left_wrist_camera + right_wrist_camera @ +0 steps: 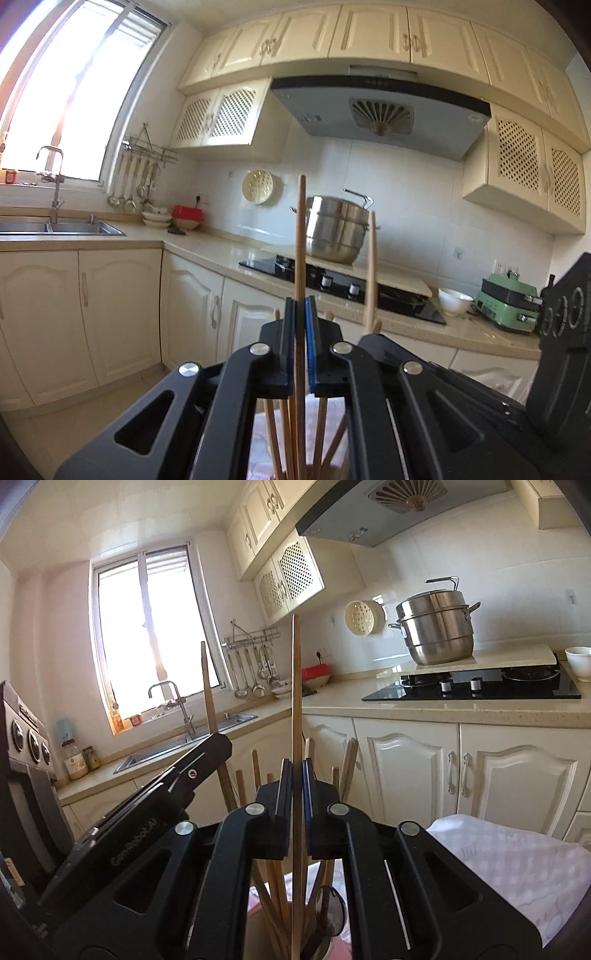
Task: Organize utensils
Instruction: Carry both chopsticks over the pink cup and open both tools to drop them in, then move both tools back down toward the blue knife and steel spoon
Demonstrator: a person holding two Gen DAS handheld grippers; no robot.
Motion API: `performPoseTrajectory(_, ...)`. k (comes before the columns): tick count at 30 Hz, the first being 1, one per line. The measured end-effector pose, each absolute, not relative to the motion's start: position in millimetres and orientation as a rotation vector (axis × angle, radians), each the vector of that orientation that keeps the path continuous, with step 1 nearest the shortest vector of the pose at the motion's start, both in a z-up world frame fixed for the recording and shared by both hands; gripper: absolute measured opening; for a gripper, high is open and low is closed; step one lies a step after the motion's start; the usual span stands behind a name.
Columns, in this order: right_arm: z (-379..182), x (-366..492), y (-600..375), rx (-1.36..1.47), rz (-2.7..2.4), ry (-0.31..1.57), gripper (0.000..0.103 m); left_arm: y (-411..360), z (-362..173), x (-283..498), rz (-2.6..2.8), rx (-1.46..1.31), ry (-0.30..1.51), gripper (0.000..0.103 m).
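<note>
In the left wrist view my left gripper (300,306) is shut on a wooden chopstick (301,229) that stands upright between its blue pads. To its right, a second chopstick (371,258) rises from my right gripper (371,328). In the right wrist view my right gripper (294,771) is shut on its own upright chopstick (295,686), and the left gripper (221,742) holds the other chopstick (208,686) on the left. Directly below both grippers, several more chopsticks (275,886) and a dark spoon (332,904) stand in a holder that is mostly hidden.
A kitchen counter runs behind with a black hob (472,686), a steel steamer pot (437,631), a white bowl (454,301), a green appliance (509,306) and a sink (62,227). A pale patterned cloth (517,867) lies to the lower right.
</note>
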State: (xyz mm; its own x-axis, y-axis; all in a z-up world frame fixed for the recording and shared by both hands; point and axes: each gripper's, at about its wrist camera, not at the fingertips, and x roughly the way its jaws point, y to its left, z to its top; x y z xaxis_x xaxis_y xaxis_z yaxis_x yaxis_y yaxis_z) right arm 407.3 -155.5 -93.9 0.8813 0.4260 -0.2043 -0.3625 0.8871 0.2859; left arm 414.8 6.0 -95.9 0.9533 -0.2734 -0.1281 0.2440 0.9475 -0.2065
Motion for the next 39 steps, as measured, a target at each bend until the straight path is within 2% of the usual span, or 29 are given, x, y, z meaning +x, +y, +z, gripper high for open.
performPoseTrajectory(1, -93.8, 405.3, -155.5, 0.240, 0.416, 0.273, 0.008, 6.5, -96.5, 413.2, -0.261, -0.189, 0.162, 0.006)
performPoseTrajectory(2, -92.8, 401.5, -156.1, 0.235, 0.408, 0.273, 0.018, 7.7, -96.6, 410.7, -0.260, -0.183, 0.170, 0.011)
performPoseTrajectory(4, -90.1, 395.6, -162.9, 0.244, 0.378, 0.267, 0.030, 12.9, -94.6, 404.4, -0.245, -0.185, 0.172, 0.027)
performPoseTrajectory(6, -87.1, 387.7, -176.6, 0.282, 0.343, 0.258, 0.068, 25.6, -91.0, 396.3, -0.217, -0.216, 0.167, 0.062)
performPoseTrajectory(8, -84.2, 380.2, -187.6, 0.304, 0.322, 0.245, 0.085, 36.6, -84.8, 388.3, -0.208, -0.249, 0.169, 0.086)
performPoseTrajectory(11, -75.2, 365.9, -203.0, 0.315, 0.304, 0.246, 0.097, 37.9, -76.1, 373.4, -0.169, -0.215, 0.166, 0.095)
performPoseTrajectory(13, -70.6, 359.8, -210.7, 0.322, 0.295, 0.257, 0.097, 34.3, -71.6, 363.0, -0.157, -0.184, 0.179, 0.098)
performPoseTrajectory(31, -60.9, 290.4, -269.4, 0.313, 0.210, 0.391, 0.097, -21.3, -57.3, 281.7, -0.134, -0.045, 0.305, 0.099)
performPoseTrajectory(39, -80.3, 266.2, -289.1, 0.313, 0.171, 0.509, 0.097, -35.5, -67.7, 261.1, -0.149, -0.019, 0.388, 0.099)
